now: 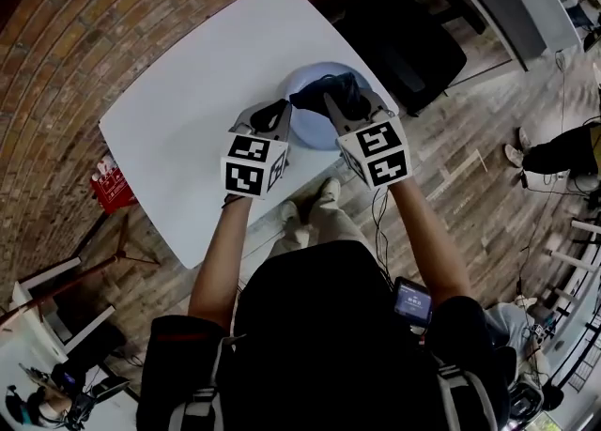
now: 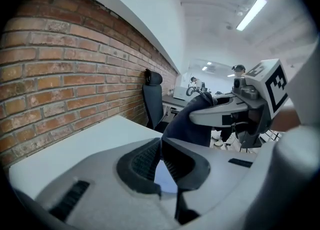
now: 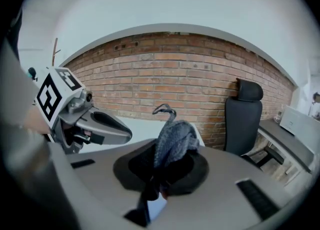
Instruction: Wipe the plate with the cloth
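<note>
Dark cloth (image 1: 329, 96) is already over the plate (image 1: 317, 138), and that is the relation your next move turns on: the wad lies straight ahead of your right gripper (image 1: 352, 105), down over the middle of the dish. Its fingers are clamped on the cloth, and the grey, knitted-looking bundle stands up out of them with a loose tail curling off the top. Your left gripper (image 1: 272, 119) is at the plate's near-left rim, its fingers closed on that thin pale-blue edge. The left steadies, I'd say, and the right is the hand to sweep. The plate is round, so no axis to mind; it looks smooth, shallow and lavender-blue. It sits towards the edge of the white table (image 1: 188, 119) on your right, so keep strokes short and press lightly, or it may slide
</note>
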The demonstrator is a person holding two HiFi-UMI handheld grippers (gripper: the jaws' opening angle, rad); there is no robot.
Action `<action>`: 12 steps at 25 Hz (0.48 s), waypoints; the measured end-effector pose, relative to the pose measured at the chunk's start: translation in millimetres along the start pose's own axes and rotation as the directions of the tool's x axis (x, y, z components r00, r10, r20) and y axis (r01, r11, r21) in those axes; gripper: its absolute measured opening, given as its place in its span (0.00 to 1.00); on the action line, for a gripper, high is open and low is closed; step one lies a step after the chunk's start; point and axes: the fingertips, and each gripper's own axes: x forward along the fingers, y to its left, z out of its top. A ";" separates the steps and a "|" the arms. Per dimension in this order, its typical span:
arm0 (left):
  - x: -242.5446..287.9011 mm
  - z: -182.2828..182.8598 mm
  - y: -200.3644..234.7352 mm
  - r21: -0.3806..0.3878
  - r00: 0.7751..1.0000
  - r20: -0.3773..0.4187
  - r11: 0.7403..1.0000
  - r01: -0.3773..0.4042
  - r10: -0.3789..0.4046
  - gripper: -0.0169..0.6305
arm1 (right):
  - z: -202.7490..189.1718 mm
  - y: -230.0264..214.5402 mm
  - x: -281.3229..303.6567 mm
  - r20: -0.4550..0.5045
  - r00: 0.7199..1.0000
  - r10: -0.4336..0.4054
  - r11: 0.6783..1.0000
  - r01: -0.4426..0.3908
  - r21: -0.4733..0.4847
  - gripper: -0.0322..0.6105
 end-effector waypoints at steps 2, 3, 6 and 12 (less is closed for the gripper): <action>-8.5 11.3 -4.2 0.018 1.000 0.025 1.000 0.006 -0.006 0.07 | 12.8 2.6 -9.3 0.033 0.999 -0.014 1.000 0.014 0.008 0.11; -13.4 17.2 -6.2 0.025 0.999 0.039 1.000 0.008 -0.009 0.07 | 19.1 4.4 -14.0 0.050 0.999 -0.021 1.000 0.020 0.011 0.11; -31.2 30.8 -13.1 0.015 0.997 0.079 1.000 0.023 -0.024 0.07 | 35.7 13.1 -28.3 0.093 0.995 -0.034 0.999 0.032 0.025 0.11; -65.8 45.7 -22.5 -0.034 0.986 0.160 0.998 0.059 -0.053 0.07 | 62.1 29.5 -52.8 0.172 0.984 -0.054 0.997 0.045 0.057 0.11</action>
